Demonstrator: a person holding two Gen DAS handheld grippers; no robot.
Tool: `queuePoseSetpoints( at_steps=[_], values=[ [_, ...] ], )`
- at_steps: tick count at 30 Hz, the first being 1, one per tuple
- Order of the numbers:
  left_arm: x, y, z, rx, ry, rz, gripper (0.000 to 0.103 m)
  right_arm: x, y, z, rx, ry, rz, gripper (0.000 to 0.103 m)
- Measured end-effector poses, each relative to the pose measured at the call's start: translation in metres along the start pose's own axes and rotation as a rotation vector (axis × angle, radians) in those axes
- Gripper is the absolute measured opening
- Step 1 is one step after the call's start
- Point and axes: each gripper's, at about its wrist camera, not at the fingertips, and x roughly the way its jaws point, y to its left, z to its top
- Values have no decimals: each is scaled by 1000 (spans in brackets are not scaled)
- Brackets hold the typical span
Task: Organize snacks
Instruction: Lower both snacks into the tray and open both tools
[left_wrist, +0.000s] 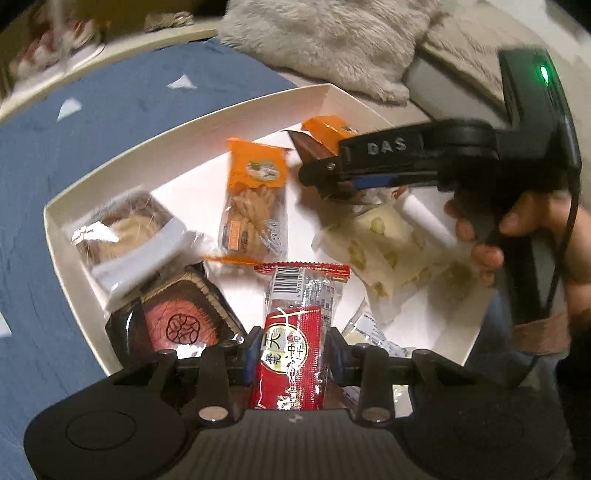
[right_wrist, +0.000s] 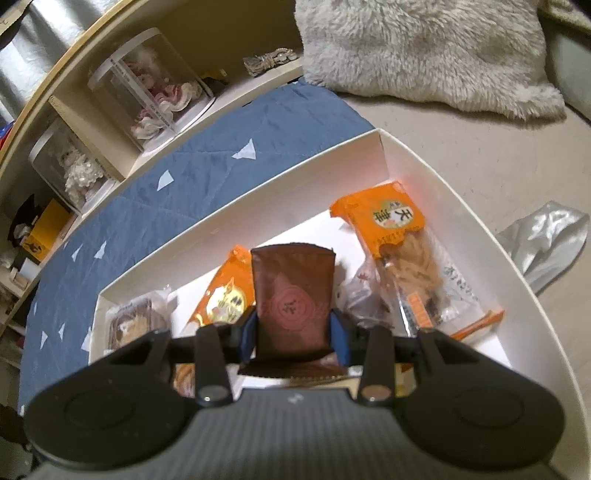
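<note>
- Red snack packet (left_wrist: 291, 354) sits clamped in the left gripper (left_wrist: 291, 360), over the white box (left_wrist: 207, 129).
- Brown packet (right_wrist: 293, 302) sits pinched in the right gripper (right_wrist: 295, 332), above the same box.
- Orange packets (left_wrist: 255, 199) lie beyond both grippers.

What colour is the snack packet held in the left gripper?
Red, with a clear barcoded top: the snack packet in the left gripper; the left wrist view shows it best.

Red packet (left_wrist: 291, 354), brown packet (right_wrist: 293, 306), white box (right_wrist: 258, 206), blue triangle-patterned cloth (right_wrist: 207, 162).
</note>
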Motion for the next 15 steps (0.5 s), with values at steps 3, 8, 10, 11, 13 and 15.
queuePoseSetpoints(
  at_steps=[3, 8, 10, 11, 13, 15],
  values=[
    [2, -8, -1, 51, 1, 28, 39, -2, 3, 1, -18, -4, -10, 47],
    [5, -11, 2, 63, -19, 40, 42, -1, 8, 2, -47, -5, -30, 50],
    [6, -12, 3, 56, -24, 31, 45, -5, 9, 2, -49, -19, -5, 61],
    [4, -12, 2, 54, -33, 27, 49, -8, 10, 2, -45, -28, 3, 67],
    [-2, -12, 1, 48, -53, 18, 53, -15, 12, 4, -48, -52, -4, 71],
    [-8, -11, 0, 36, -71, 9, 55, -23, 13, 5, -57, -71, -10, 72]
  ],
)
